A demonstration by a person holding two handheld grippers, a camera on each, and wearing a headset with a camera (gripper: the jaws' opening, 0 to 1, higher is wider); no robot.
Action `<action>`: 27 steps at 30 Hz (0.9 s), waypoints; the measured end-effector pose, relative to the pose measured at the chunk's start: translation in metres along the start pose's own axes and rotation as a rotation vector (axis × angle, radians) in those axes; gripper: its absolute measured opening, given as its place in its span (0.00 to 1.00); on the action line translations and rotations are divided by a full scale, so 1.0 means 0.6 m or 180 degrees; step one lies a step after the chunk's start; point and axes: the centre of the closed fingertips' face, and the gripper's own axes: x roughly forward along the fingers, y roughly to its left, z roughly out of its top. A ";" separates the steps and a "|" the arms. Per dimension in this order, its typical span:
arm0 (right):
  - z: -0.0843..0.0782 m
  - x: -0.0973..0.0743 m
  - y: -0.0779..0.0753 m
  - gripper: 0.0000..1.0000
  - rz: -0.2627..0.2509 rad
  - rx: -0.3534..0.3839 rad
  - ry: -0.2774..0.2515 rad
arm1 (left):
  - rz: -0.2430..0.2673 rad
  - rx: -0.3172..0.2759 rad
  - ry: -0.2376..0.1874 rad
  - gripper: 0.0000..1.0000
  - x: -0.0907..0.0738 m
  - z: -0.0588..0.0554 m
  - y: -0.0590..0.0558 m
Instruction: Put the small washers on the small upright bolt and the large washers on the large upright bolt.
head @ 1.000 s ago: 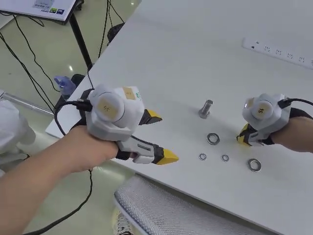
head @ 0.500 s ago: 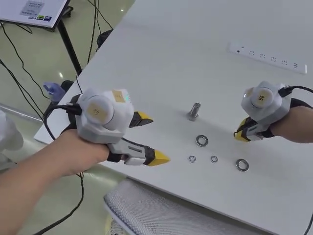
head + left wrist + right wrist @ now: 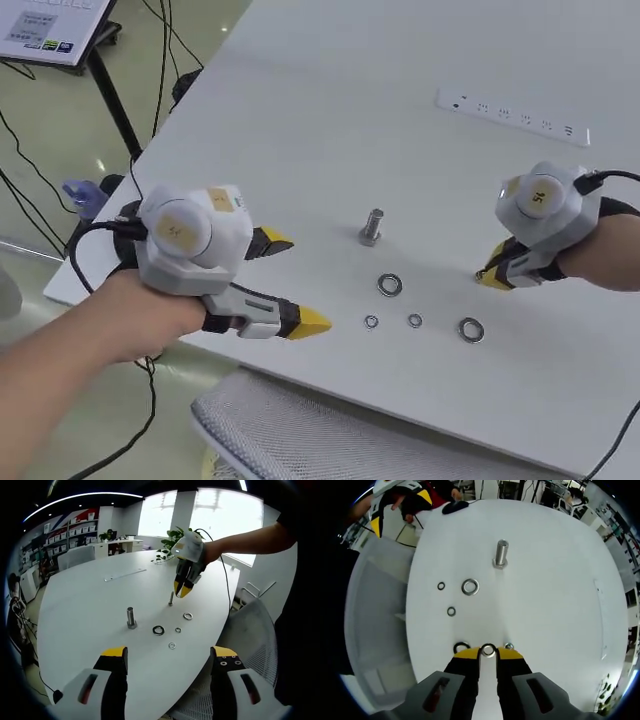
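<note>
The large upright bolt (image 3: 371, 227) (image 3: 131, 617) (image 3: 500, 553) stands mid-table. In front of it lie two large washers (image 3: 389, 285) (image 3: 470, 329) and two small washers (image 3: 371, 321) (image 3: 414, 320). The thin small bolt (image 3: 171, 598) stands right beside my right gripper (image 3: 493, 277) (image 3: 488, 652), whose jaws are shut on a small washer (image 3: 488, 650). My left gripper (image 3: 290, 281) (image 3: 170, 652) is open at the table's near edge, left of the washers, with nothing between its fingers.
A white power strip (image 3: 510, 117) lies at the far side of the white table (image 3: 330, 110). A grey mesh chair (image 3: 300, 430) sits under the near edge. Cables and a stand are on the floor at left.
The head camera has shifted. My right gripper has moved to the right, away from the loose washers. The left gripper has kept its place beside them.
</note>
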 end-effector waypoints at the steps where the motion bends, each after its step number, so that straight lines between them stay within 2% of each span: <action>1: -0.005 -0.003 -0.002 0.13 -0.0016 0.0017 0.0002 | 0.0002 0.0004 0.0001 0.67 0.000 0.000 0.000; 8: -0.035 -0.013 -0.027 0.13 -0.0093 0.0106 0.0064 | 0.0075 0.0059 0.0032 0.75 0.002 -0.003 0.010; 13: -0.041 -0.017 -0.048 0.13 -0.0165 0.0156 0.0039 | 0.0123 0.0119 0.0053 0.80 0.005 -0.006 0.017; 22: -0.023 -0.010 -0.059 0.13 -0.0198 0.0126 -0.0019 | 0.0187 0.0149 0.0011 0.91 0.011 -0.002 0.021; 27: -0.015 -0.004 -0.062 0.13 -0.0186 0.0110 -0.0027 | 0.0183 0.0177 0.0045 0.94 0.015 -0.007 0.020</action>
